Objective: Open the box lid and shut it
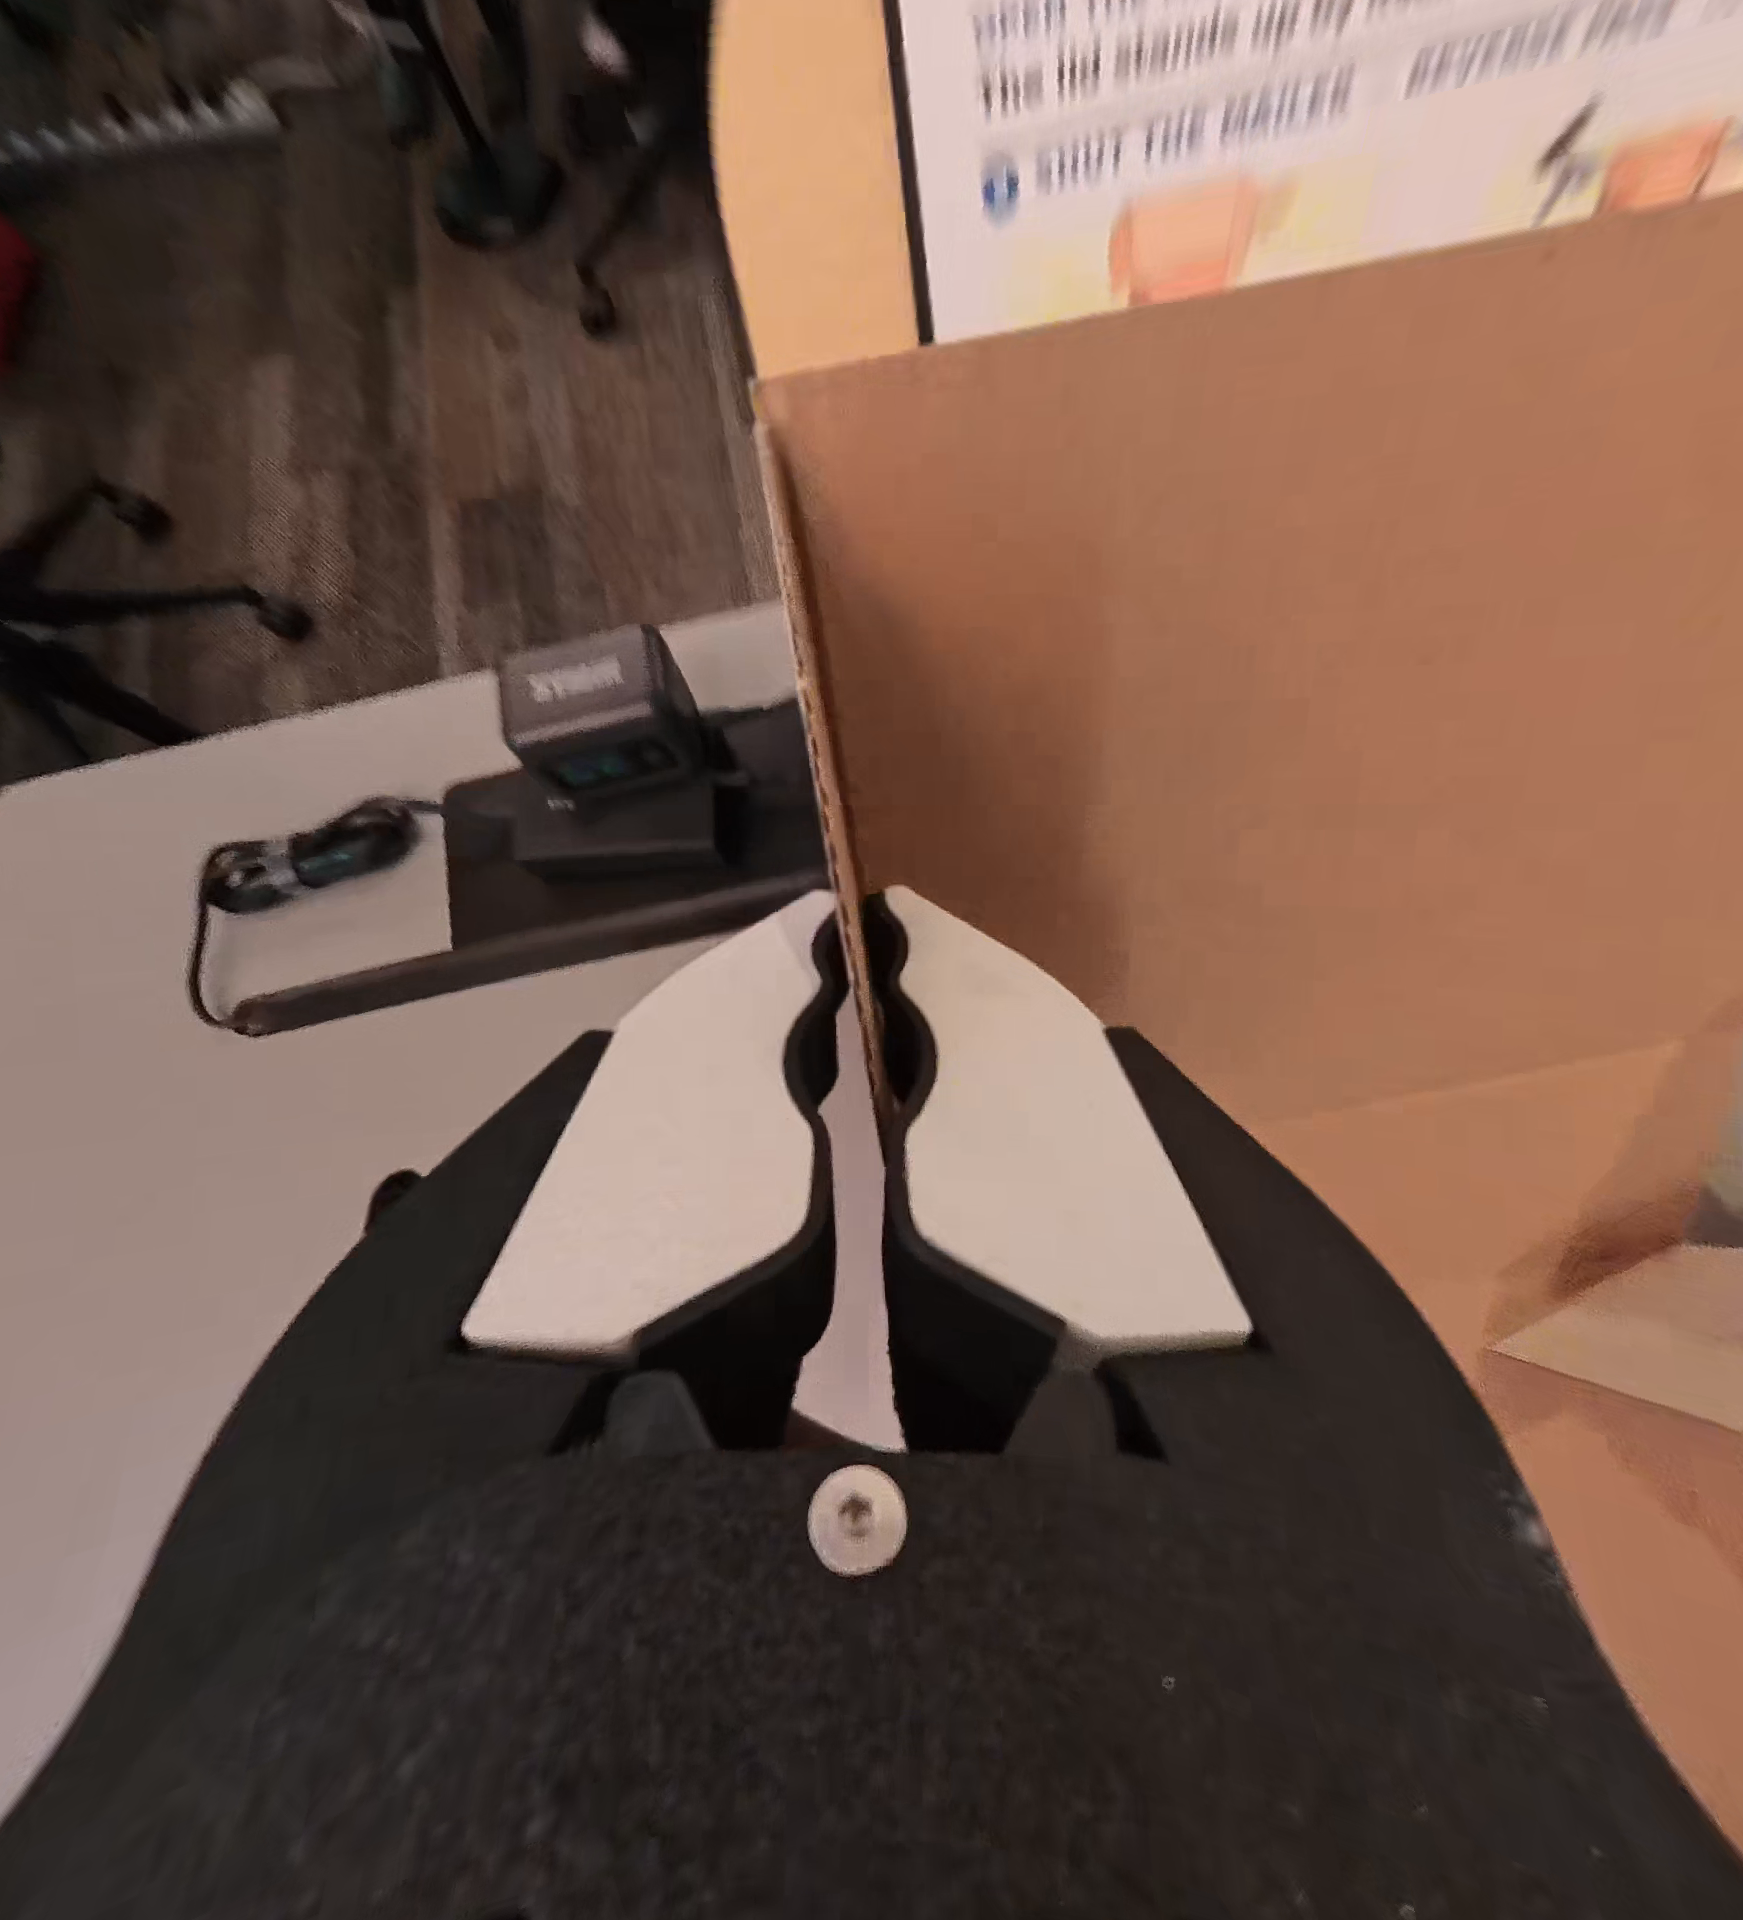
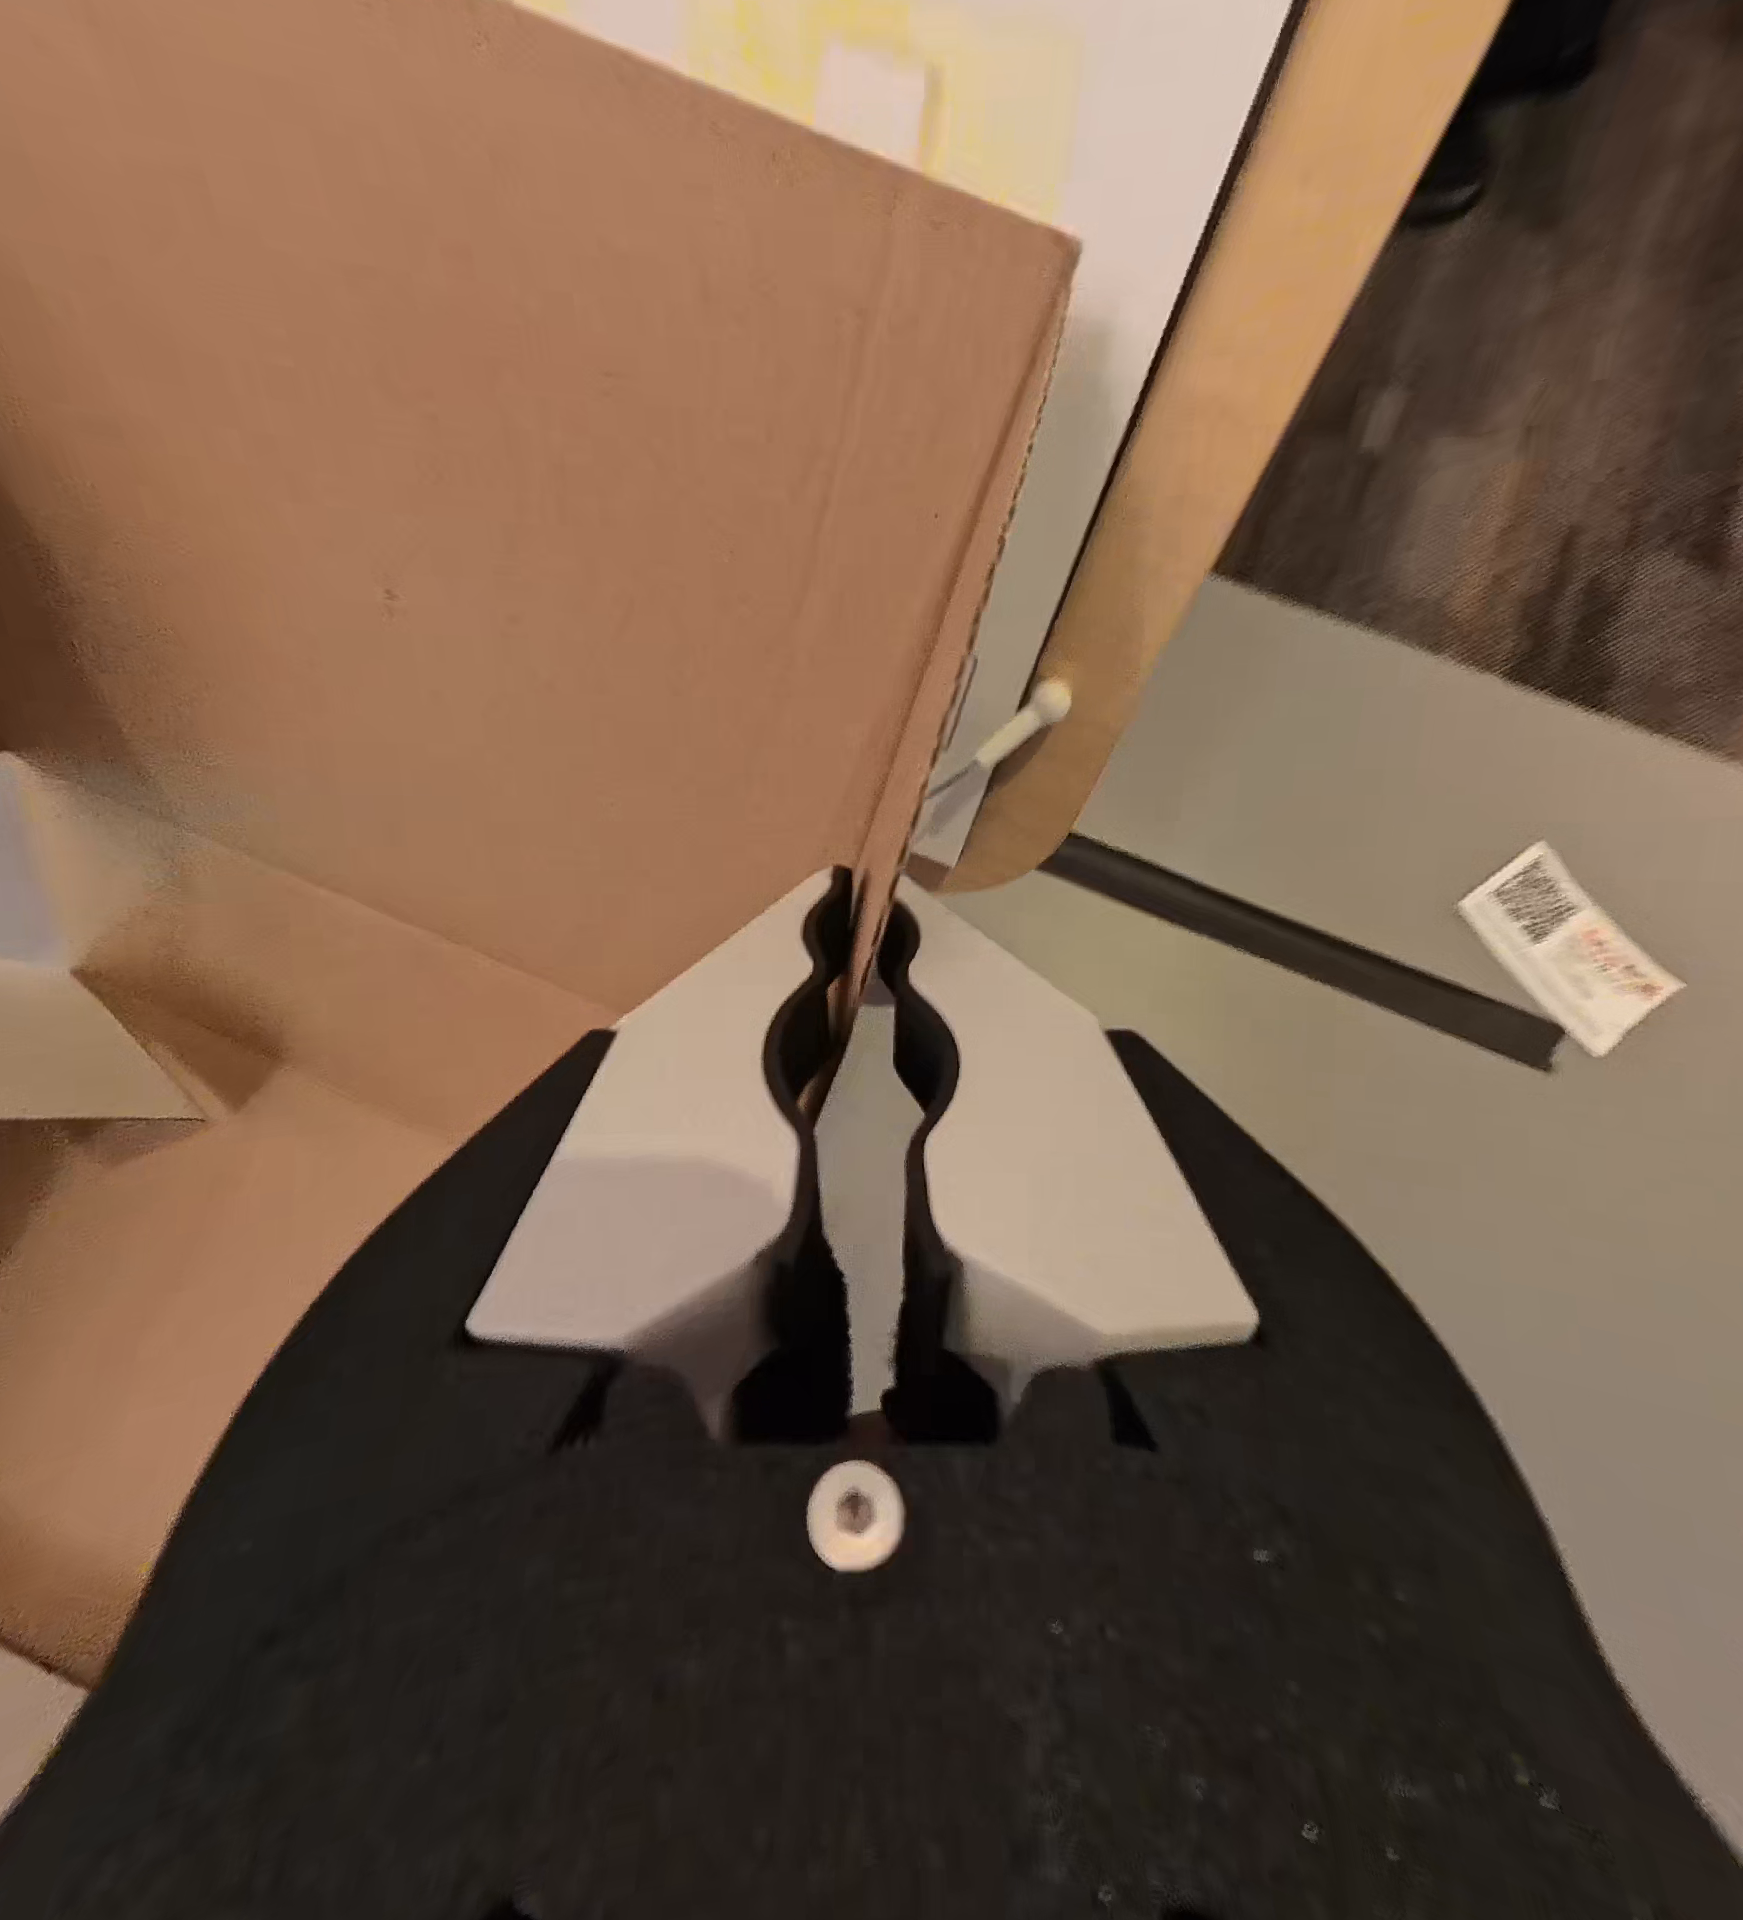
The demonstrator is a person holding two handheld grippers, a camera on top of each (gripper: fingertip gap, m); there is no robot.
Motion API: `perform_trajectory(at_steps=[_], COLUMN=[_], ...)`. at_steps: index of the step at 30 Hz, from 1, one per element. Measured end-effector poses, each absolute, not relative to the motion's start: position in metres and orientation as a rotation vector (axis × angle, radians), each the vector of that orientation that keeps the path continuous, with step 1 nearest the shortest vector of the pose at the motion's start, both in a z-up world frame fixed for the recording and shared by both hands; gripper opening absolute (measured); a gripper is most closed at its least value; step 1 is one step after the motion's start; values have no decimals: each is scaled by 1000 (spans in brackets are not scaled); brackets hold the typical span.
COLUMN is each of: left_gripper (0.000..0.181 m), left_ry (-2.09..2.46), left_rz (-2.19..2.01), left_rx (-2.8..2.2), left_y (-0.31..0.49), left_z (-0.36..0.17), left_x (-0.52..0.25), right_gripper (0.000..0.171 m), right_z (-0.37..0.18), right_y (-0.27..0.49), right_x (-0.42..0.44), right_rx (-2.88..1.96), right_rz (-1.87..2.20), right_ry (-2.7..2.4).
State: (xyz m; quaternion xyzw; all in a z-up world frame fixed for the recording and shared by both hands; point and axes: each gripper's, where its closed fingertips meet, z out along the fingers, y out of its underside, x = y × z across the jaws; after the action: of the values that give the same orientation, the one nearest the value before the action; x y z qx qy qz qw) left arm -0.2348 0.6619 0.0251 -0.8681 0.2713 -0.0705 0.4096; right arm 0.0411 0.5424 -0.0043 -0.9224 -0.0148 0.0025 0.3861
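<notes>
A brown cardboard box lid [image 1: 1314, 675] stands raised, nearly upright, over the open box. My left gripper [image 1: 862, 925] is shut on the lid's left side edge, which runs up from between the white fingers [image 1: 721, 1143]. In the right wrist view the same lid [image 2: 482, 520] leans up and to the right. My right gripper [image 2: 872, 914] is shut on the lid's right side edge. The box's inner side flaps [image 1: 1625, 1351] [image 2: 46, 1029] show below the lid; the box's inside is hidden.
The box stands on a white table [image 1: 119, 1143]. A black device on a dock [image 1: 597, 758] with a cable lies behind the left gripper. A board with a printed sheet [image 1: 1366, 104] stands behind the box. A small paper label [image 2: 1563, 945] lies right. Left tips to right tips: about 30 cm.
</notes>
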Motion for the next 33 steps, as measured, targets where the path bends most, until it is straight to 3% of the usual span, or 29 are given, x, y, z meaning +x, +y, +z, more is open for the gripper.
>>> perform_trajectory(at_steps=[1, 16, 22, 33], left_gripper=[2, 2, 2, 2], left_ry=[649, 391, 521, 280], left_rz=[-175, -269, -236, -256], left_rx=[-2137, -1788, -1938, -1627], left_y=[660, 574, 584, 528], left_z=[33, 82, 83, 96], left_x=[-236, -257, -253, -268], right_gripper=[3, 5, 4, 3], right_z=[4, 56, 67, 64], right_y=[541, 474, 472, 434], right_x=[39, 11, 19, 2], right_rx=[-2318, -2175, -2291, -1992], right_rz=[-31, -361, -278, -262], right_ry=[-33, -5, -29, 102])
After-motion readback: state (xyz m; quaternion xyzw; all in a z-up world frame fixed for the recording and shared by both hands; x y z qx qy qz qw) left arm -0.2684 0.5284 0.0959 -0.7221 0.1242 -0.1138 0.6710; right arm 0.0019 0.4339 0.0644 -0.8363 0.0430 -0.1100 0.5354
